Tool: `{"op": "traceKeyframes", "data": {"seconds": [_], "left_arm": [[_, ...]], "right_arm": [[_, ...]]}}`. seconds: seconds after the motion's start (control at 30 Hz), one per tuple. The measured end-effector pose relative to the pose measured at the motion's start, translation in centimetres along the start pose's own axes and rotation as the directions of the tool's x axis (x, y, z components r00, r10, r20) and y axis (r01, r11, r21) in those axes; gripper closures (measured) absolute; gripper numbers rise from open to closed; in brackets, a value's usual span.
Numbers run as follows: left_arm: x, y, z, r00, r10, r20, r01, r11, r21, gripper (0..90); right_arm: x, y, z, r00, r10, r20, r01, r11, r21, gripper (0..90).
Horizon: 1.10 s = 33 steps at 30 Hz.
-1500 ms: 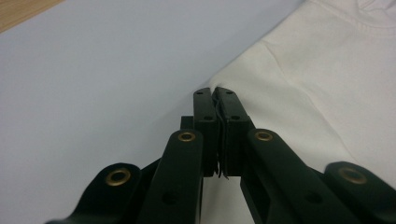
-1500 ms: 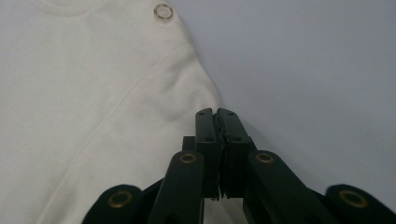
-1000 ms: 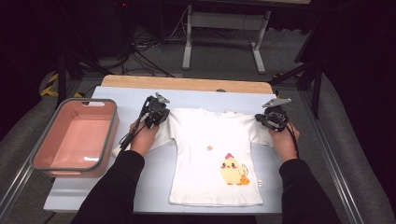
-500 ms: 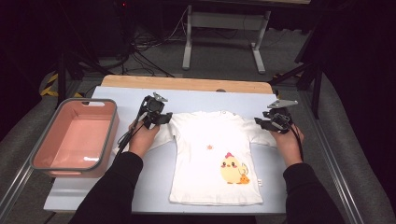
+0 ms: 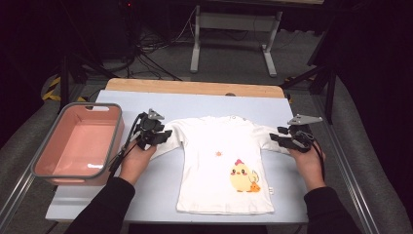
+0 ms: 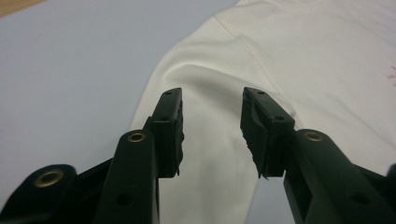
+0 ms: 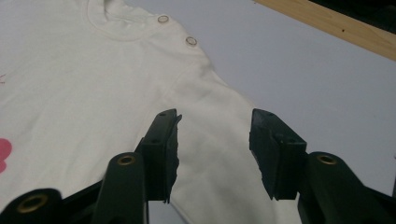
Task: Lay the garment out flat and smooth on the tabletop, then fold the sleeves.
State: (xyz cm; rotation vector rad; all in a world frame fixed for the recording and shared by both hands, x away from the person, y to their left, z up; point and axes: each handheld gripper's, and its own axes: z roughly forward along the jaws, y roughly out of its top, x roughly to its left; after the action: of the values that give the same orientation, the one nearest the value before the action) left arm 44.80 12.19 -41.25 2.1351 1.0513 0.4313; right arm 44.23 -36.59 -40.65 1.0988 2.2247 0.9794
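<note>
1. A pink basin [image 5: 78, 146] is seen at the table's left, untouched.
2. The left gripper [image 5: 163, 136] has been drawn outward off the left sleeve [image 6: 205, 140]; its jaws, clamped a second ago, were parted, then eased slightly narrower, and nothing is held.
3. The white T-shirt [image 5: 226, 165] is left spread flat at the middle, so the smoothing looks done.
4. The right gripper [image 5: 280, 139] has likewise been pulled outward to the right sleeve [image 7: 219, 140]; its jaws were opened the same way and stand apart, empty.

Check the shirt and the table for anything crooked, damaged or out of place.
Nothing stands out. The white shirt lies flat, face up, sleeves spread, chick print showing. The pink bin sits squarely at the table's left. Both tools, left tool and right tool, are open over the sleeves.
</note>
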Motion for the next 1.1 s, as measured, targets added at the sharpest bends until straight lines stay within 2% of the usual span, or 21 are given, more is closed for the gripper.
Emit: {"op": "traceKeyframes", "data": {"seconds": [0.13, 0.23, 0.37, 0.53, 0.6, 0.7, 0.87, 0.97, 1.1], "left_arm": [[-0.5, -1.3, -0.9, 0.9999, 0.009, 0.013, -0.009, 0.9999, -0.012, 61.2], [-0.7, -2.3, -1.9, 0.9987, -0.003, 0.050, 0.006, 0.9987, -0.050, 60.8], [-1.1, -3.5, -3.4, 0.9952, -0.012, 0.097, 0.023, 0.9940, -0.107, 56.2], [-1.6, -4.6, -5.1, 0.9928, -0.005, 0.120, 0.023, 0.9873, -0.157, 48.0], [-1.7, -5.0, -5.7, 0.9908, -0.008, 0.135, 0.031, 0.9842, -0.174, 45.2], [-1.8, -5.6, -6.7, 0.9880, -0.006, 0.154, 0.040, 0.9755, -0.216, 41.6], [-2.0, -5.9, -7.3, 0.9921, 0.021, 0.123, 0.006, 0.9764, -0.216, 33.1], [-1.9, -5.9, -7.4, 0.9917, 0.014, 0.128, 0.015, 0.9753, -0.220, 29.2], [-1.7, -5.8, -7.5, 0.9907, 0.017, 0.135, 0.012, 0.9780, -0.208, 25.6]], "right_arm": [[-0.4, -1.4, -1.0, 0.9985, 0.053, -0.012, -0.053, 0.999, 0.002, 55.3], [-0.2, -2.2, -1.7, 0.9980, 0.060, -0.017, -0.061, 0.998, -0.008, 54.7], [0.9, -2.6, -3.3, 0.9985, 0.044, -0.033, -0.046, 0.997, -0.067, 50.0], [2.6, -2.9, -5.7, 0.9930, 0.068, -0.097, -0.082, 0.986, -0.148, 41.0], [3.3, -3.0, -6.3, 0.9920, 0.052, -0.115, -0.072, 0.982, -0.175, 38.3], [4.6, -3.1, -6.9, 0.9921, 0.014, -0.125, -0.039, 0.978, -0.203, 30.0], [6.2, -3.6, -7.6, 0.9874, -0.015, -0.158, -0.025, 0.968, -0.251, 21.0], [6.8, -3.8, -7.8, 0.9873, -0.035, -0.155, -0.007, 0.964, -0.267, 14.5], [7.3, -4.0, -8.2, 0.9864, -0.048, -0.157, 0.000, 0.956, -0.294, 10.3]]}}
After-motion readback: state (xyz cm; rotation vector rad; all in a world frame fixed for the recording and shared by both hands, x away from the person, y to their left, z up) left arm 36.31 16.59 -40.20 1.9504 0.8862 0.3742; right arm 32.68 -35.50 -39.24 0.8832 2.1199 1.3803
